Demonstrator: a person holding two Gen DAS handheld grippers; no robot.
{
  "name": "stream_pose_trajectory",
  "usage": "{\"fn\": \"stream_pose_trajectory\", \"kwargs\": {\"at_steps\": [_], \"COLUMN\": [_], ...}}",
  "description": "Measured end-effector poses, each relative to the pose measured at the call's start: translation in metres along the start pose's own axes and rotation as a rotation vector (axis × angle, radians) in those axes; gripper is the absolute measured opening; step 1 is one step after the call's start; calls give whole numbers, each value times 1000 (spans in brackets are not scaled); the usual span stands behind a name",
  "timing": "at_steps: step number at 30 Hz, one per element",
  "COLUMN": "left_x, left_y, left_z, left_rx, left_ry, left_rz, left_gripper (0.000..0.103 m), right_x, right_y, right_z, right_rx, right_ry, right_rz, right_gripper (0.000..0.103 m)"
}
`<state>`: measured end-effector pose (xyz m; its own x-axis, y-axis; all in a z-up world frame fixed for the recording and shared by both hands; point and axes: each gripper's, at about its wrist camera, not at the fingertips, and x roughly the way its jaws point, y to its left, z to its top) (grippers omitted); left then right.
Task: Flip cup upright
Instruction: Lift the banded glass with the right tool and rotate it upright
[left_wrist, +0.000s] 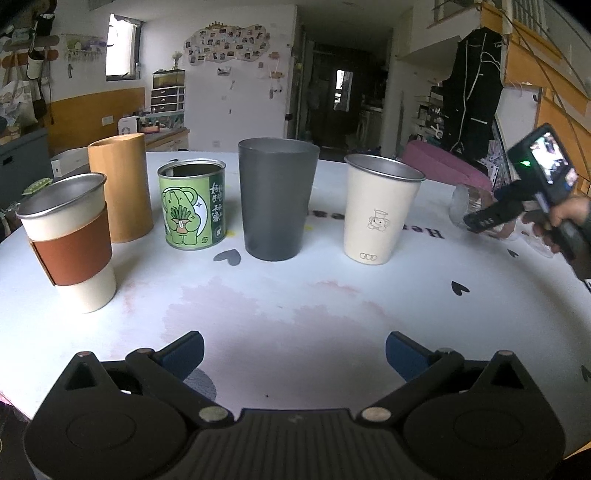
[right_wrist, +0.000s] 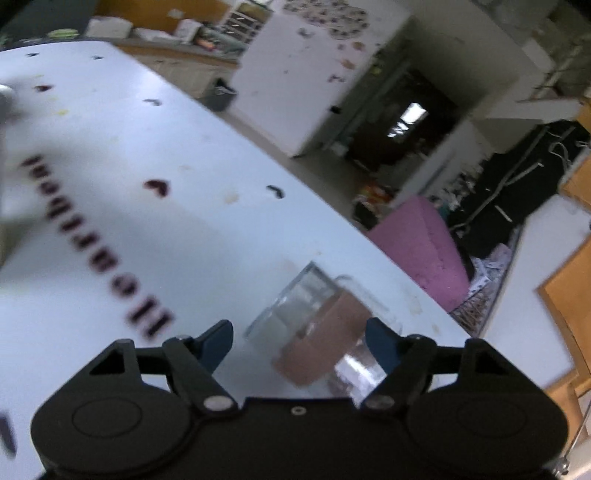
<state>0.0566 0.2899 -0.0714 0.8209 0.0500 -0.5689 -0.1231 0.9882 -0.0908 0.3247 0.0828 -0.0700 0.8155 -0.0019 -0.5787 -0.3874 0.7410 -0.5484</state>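
A clear glass cup with a brown sleeve (right_wrist: 314, 328) lies tilted between my right gripper's (right_wrist: 301, 347) blue fingers; the view is blurred, and the jaws stand wide, so contact is unclear. In the left wrist view the same clear cup (left_wrist: 469, 206) shows tipped on its side at the far right, partly hidden by the right gripper (left_wrist: 491, 218) and the hand that holds it. My left gripper (left_wrist: 295, 354) is open and empty, low over the white table (left_wrist: 295, 314), well in front of the row of cups.
Upright on the table stand a cream cup with a brown sleeve (left_wrist: 68, 240), a wooden cylinder (left_wrist: 120, 188), a green tin (left_wrist: 192, 205), a dark grey tumbler (left_wrist: 277, 199) and a cream cup with a steel rim (left_wrist: 380, 208). The table edge runs behind them.
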Motion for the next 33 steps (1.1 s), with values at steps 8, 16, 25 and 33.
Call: {"fn": "stream_pose_trajectory", "kwargs": {"at_steps": [8, 16, 25, 33], "left_x": [4, 1, 1, 5], "left_y": [-4, 2, 20, 32], "left_z": [1, 17, 39, 44], "left_rx": [7, -7, -38, -58], "left_ry": [7, -9, -16, -2], "left_rz": [-28, -33, 15, 60], "left_gripper": [103, 103, 103, 103], "right_x": [-22, -9, 35, 77], "right_y": [-50, -91, -94, -92], "right_z": [-13, -6, -3, -22], "right_rx": [413, 1128, 1637, 1887], "right_ry": [43, 103, 182, 241], "right_rz": [148, 227, 69, -17], "right_gripper": [79, 88, 89, 88]}}
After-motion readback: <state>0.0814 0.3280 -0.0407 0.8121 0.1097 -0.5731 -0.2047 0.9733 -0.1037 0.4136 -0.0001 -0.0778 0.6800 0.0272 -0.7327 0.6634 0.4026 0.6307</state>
